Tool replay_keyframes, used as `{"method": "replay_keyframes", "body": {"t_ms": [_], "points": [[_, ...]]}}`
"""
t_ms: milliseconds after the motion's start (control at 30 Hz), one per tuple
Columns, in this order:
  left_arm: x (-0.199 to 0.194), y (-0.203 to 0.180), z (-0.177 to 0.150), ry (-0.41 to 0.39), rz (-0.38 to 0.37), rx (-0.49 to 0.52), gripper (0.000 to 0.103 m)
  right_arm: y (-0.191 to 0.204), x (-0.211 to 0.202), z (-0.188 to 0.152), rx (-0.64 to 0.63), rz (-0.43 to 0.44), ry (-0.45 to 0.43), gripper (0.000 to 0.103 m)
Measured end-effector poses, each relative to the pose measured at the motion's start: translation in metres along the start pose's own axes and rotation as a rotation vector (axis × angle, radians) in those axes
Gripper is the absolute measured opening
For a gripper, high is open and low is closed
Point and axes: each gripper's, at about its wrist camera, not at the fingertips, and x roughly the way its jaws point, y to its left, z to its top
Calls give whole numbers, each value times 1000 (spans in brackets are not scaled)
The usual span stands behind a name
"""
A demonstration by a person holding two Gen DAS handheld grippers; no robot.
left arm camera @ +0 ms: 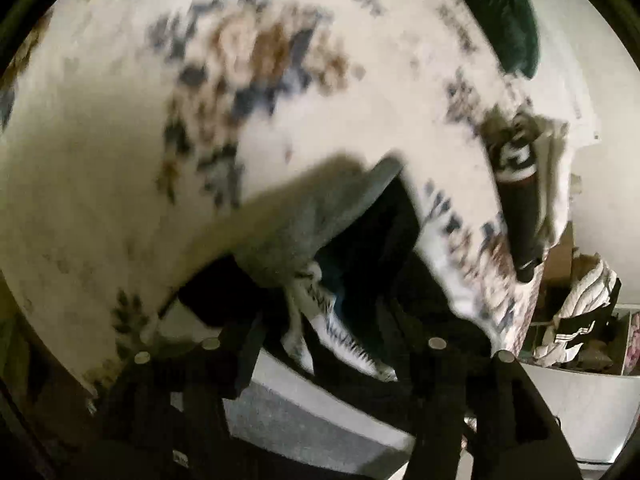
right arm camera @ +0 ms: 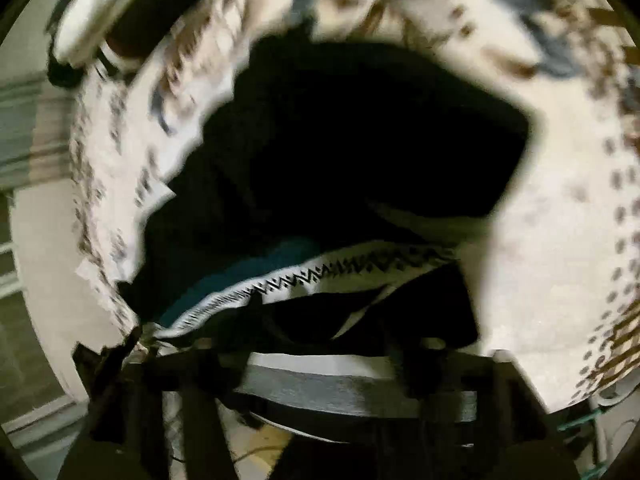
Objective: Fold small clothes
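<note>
Left wrist view: a heap of small clothes (left arm camera: pixel 360 240), black and grey pieces with a white zigzag-patterned band (left arm camera: pixel 340 332), lay bunched at the near edge of a cream floral bedspread (left arm camera: pixel 120 160), none of it visibly squared into a fold; by that showing the task stood early or between garments, with the heap yet to be sorted and folded. The left claw (left arm camera: pixel 316 352) stood with its jaws parted above the heap, no cloth pressed between its fingers as far as the blur allowed. Beyond the heap, a dark green cushion (left arm camera: pixel 500 12); to the heap's right, a black-and-white bundle (left arm camera: pixel 516 184) near the bedspread's edge, and past it a cluttered white shelf (left arm camera: pixel 580 336) holding more fabric. Right wrist view: the same black heap (right arm camera: pixel 340 152) filled the middle, its zigzag band (right arm camera: pixel 320 280) nearest the camera, with teal cloth (right arm camera: pixel 248 268) just behind the band. The right claw (right arm camera: pixel 316 344) was parted, gripping nothing evident. The floral bedspread (right arm camera: pixel 560 200) surrounded the heap; a pale wall (right arm camera: pixel 36 220) lay left of it.
</note>
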Motion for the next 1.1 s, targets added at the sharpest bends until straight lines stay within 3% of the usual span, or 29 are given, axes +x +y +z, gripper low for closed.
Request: {"method": "replay_keyframes", "body": {"t_ms": [167, 267, 333, 500, 633, 667, 733, 767, 800, 833, 933, 1100], "points": [[-2, -38, 40, -72, 26, 159, 53, -1, -64, 13, 5, 40, -182, 67], [29, -50, 67, 12, 10, 203, 53, 8, -75, 42, -29, 56, -223, 75], [51, -54, 79, 106, -58, 185, 55, 18, -65, 65, -52, 34, -210, 77], [107, -52, 88, 218, 57, 264, 63, 18, -7, 104, -81, -31, -46, 82], [122, -53, 90, 227, 67, 322, 64, 10, 5, 116, -104, 0, -8, 92], [123, -55, 89, 220, 54, 331, 62, 8, 7, 118, -103, 18, 7, 93], [124, -62, 84, 193, 66, 376, 37, 7, 11, 120, -114, 19, 26, 93], [123, -67, 81, 175, 72, 404, 35, 9, 12, 119, -133, 15, 23, 93], [122, -71, 79, 158, 84, 425, 31, 11, 13, 118, -148, 5, 14, 89], [121, -76, 79, 148, 85, 433, 29, 12, 9, 116, -162, -10, -4, 70], [110, -83, 82, 103, 93, 444, 28, 11, -1, 111, -152, -21, -39, 44], [116, -75, 94, 134, 86, 402, 28, -2, -19, 100, -61, 4, -57, 41]]}}
